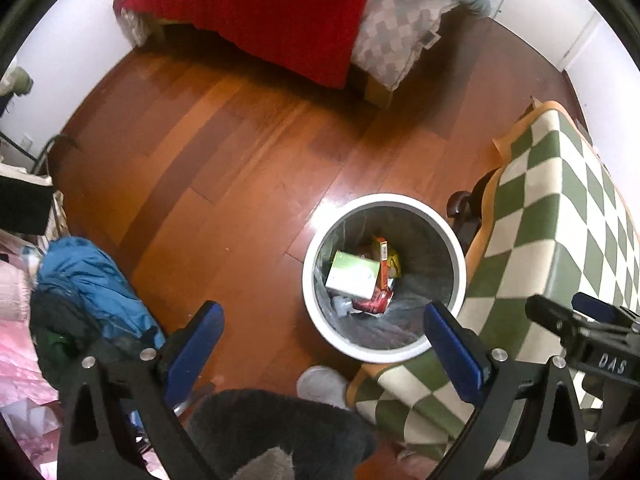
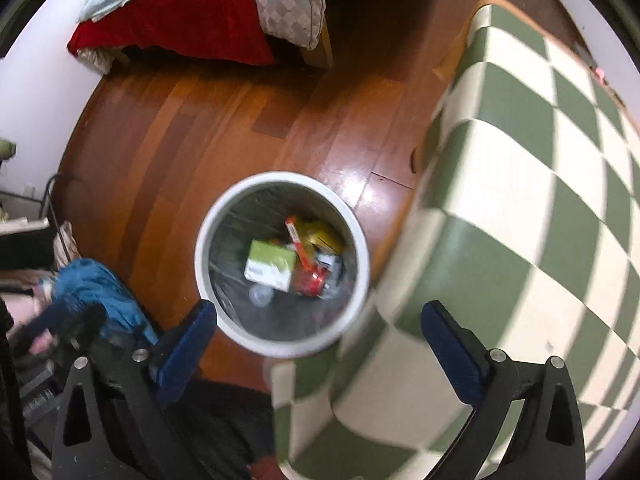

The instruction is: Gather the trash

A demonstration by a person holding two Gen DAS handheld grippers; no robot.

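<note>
A white bin (image 1: pixel 384 276) stands on the wood floor (image 1: pixel 224 152) at lower centre-right of the left wrist view, lined with a grey bag and touching or just beside the edge of a green-and-cream checked cloth (image 1: pixel 560 208) that fills the right of the frame. Inside the bin lie a green box (image 1: pixel 352 274), an orange carton (image 1: pixel 382 260) tilted against it, a red wrapper (image 1: pixel 376 302) below them and some clear plastic at the lower left of the pile. The left gripper (image 1: pixel 324 324) hangs above the floor with its 2 blue fingers (image 1: pixel 196 344) spread wide and nothing between them; the right finger overlaps the bin's near rim in the picture. The right gripper (image 2: pixel 320 320) is likewise released, its fingers (image 2: pixel 452 352) wide apart and holding nothing, the bin (image 2: pixel 280 264) sitting just above them at centre frame; this view is blurred. It also shows at the right edge of the left wrist view as a black body marked "DAS". A blue garment (image 1: pixel 92 280) is heaped at lower left. A bed (image 1: pixel 280 20) with a red cover and a checked pillow (image 1: pixel 396 40) spans the top.
</note>
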